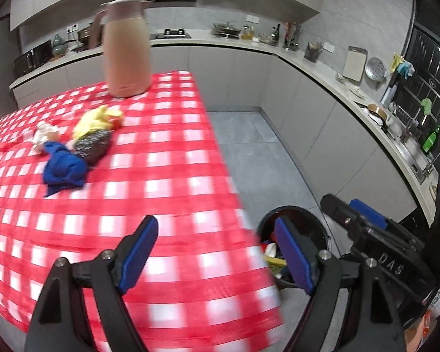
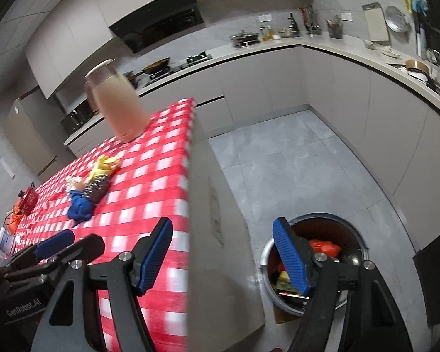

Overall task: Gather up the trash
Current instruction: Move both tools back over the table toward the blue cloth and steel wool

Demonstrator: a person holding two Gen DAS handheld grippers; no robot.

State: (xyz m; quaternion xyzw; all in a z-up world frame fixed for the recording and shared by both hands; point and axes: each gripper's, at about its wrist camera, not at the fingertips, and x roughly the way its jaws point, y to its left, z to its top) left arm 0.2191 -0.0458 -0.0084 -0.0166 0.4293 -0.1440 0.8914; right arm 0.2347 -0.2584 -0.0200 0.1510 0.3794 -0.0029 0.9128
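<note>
A pile of trash lies on the red-checked tablecloth [image 1: 167,158]: a crumpled blue piece [image 1: 63,170], a dark speckled wrapper [image 1: 92,146], a yellow crumpled piece [image 1: 99,120] and white scraps [image 1: 44,136]. The same pile shows in the right wrist view, with the blue piece [image 2: 79,206] nearest. A round bin [image 2: 349,240] with trash inside stands on the floor beside the table; it also shows as the bin [image 1: 314,220]. My left gripper [image 1: 217,252] hangs open over the table's near corner, nothing between its fingers. My right gripper [image 2: 223,252] is open and empty above the table edge and bin.
A tall pink jug [image 1: 127,50] stands on the table behind the pile. Grey floor [image 2: 293,161] lies open between table and L-shaped kitchen counter [image 2: 337,47], which carries pots and bottles. A red object [image 2: 26,199] sits at the table's far left.
</note>
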